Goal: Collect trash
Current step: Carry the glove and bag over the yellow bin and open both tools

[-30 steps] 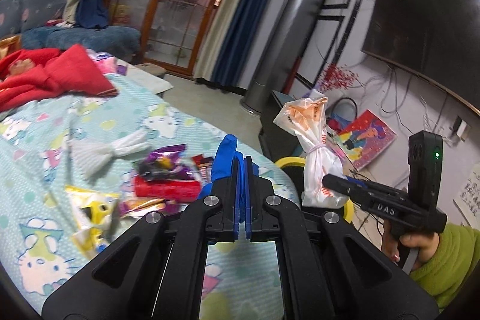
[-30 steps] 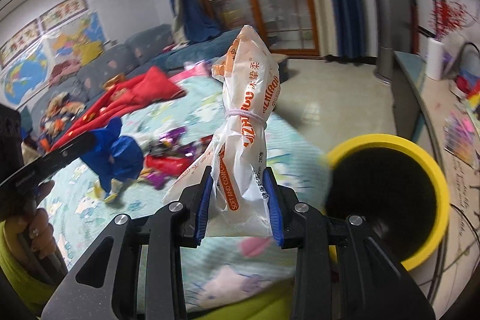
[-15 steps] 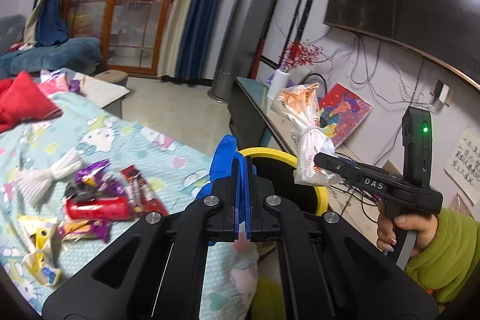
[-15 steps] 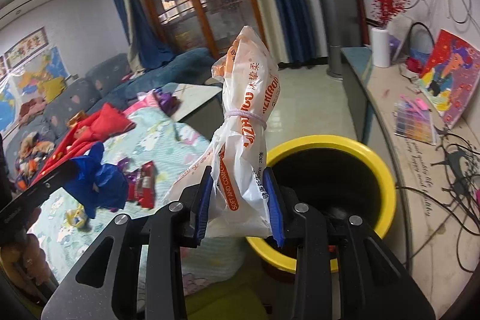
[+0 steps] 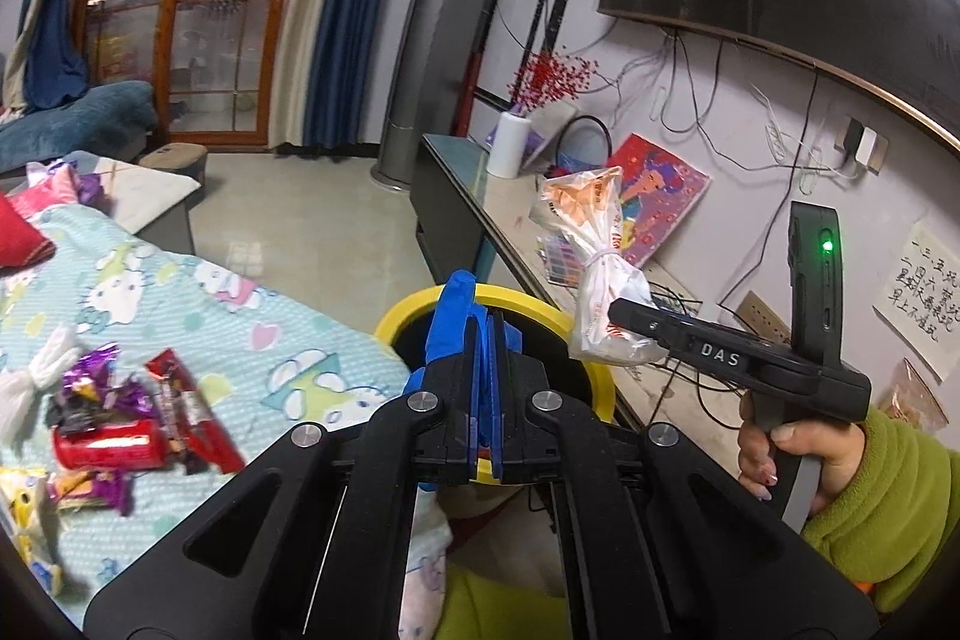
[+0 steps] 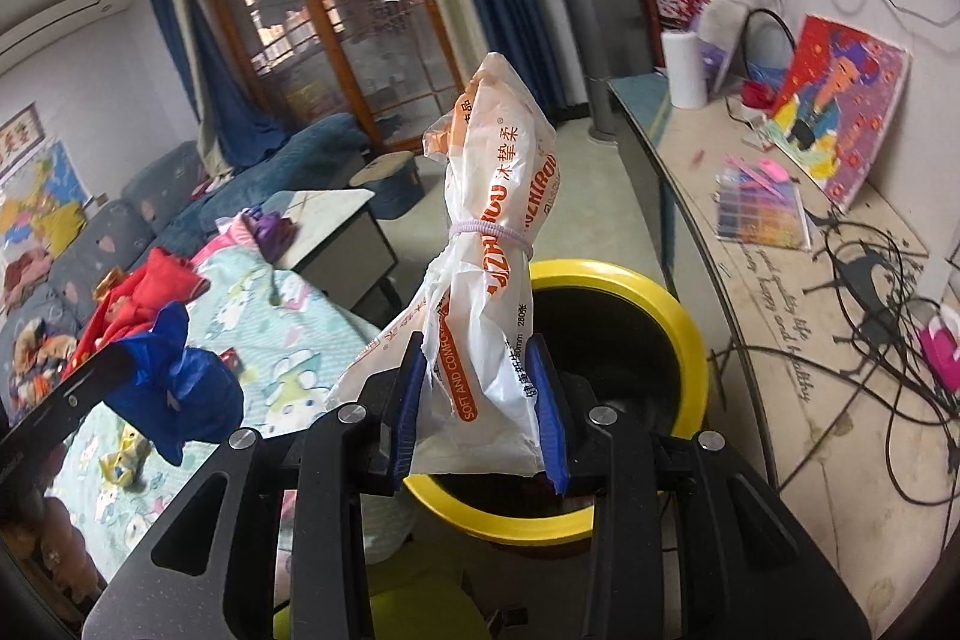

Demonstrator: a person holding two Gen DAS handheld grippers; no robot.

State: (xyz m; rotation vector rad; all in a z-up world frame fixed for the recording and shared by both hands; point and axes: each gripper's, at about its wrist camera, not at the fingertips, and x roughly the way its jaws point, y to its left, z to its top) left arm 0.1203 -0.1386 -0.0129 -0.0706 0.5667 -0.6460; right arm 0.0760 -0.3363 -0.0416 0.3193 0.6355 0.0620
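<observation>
My right gripper [image 6: 477,403] is shut on a white and orange plastic bag [image 6: 489,244] tied with a rubber band, held upright over the near rim of the yellow bin [image 6: 678,316]. In the left wrist view that bag [image 5: 600,274] hangs right of the yellow bin [image 5: 414,307]. My left gripper [image 5: 487,334] is shut on a crumpled blue wrapper [image 5: 453,304], just in front of the bin's rim. From the right wrist view the blue wrapper [image 6: 180,394] shows at the left, above the bedsheet.
Several snack wrappers [image 5: 114,418] and a white bow [image 5: 36,388] lie on the light blue cartoon bedsheet [image 5: 240,328]. A low cabinet [image 6: 780,280] with cables, a painting [image 6: 840,106] and a paper roll [image 6: 684,67] runs along the right wall.
Both grippers have swung right, away from the bed and toward the yellow bin, each keeping its load. The bin now sits directly beyond both sets of fingers.
</observation>
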